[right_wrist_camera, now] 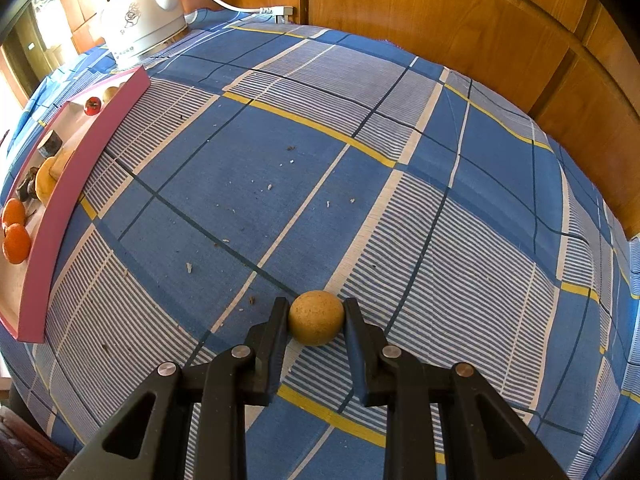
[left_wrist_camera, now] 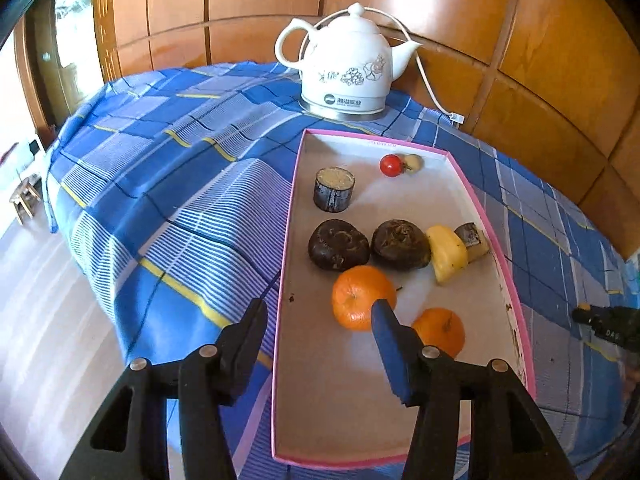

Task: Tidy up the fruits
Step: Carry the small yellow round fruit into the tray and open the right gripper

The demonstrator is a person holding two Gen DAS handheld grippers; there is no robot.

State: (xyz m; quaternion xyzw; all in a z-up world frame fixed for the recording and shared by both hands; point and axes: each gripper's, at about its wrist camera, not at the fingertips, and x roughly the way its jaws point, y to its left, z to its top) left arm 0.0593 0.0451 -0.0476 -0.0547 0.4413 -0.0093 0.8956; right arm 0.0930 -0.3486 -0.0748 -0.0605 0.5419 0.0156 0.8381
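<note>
A pink-rimmed shallow box point(left_wrist_camera: 286, 248) on the blue checked cloth holds two oranges point(left_wrist_camera: 356, 300), two dark brown fruits point(left_wrist_camera: 338, 245), a yellow piece point(left_wrist_camera: 447, 254), a short cut stalk piece point(left_wrist_camera: 334, 189), a cherry tomato point(left_wrist_camera: 391, 165) and a small pale round fruit point(left_wrist_camera: 413, 162). My left gripper point(left_wrist_camera: 320, 305) hovers open over the box's near left wall. Its right finger stands in front of the nearer orange, and nothing is between the pads. My right gripper point(right_wrist_camera: 316, 309) is shut on a tan round fruit point(right_wrist_camera: 316, 322) that rests on the cloth, well right of the box point(right_wrist_camera: 76, 176).
A white ceramic kettle point(left_wrist_camera: 344, 64) stands behind the box, its cord and plug point(right_wrist_camera: 276, 11) lying by the wooden wall panels. Crumbs dot the cloth point(right_wrist_camera: 280, 184). The table's edge drops off on the left point(left_wrist_camera: 92, 264). A black gripper part point(left_wrist_camera: 604, 324) shows at the right edge.
</note>
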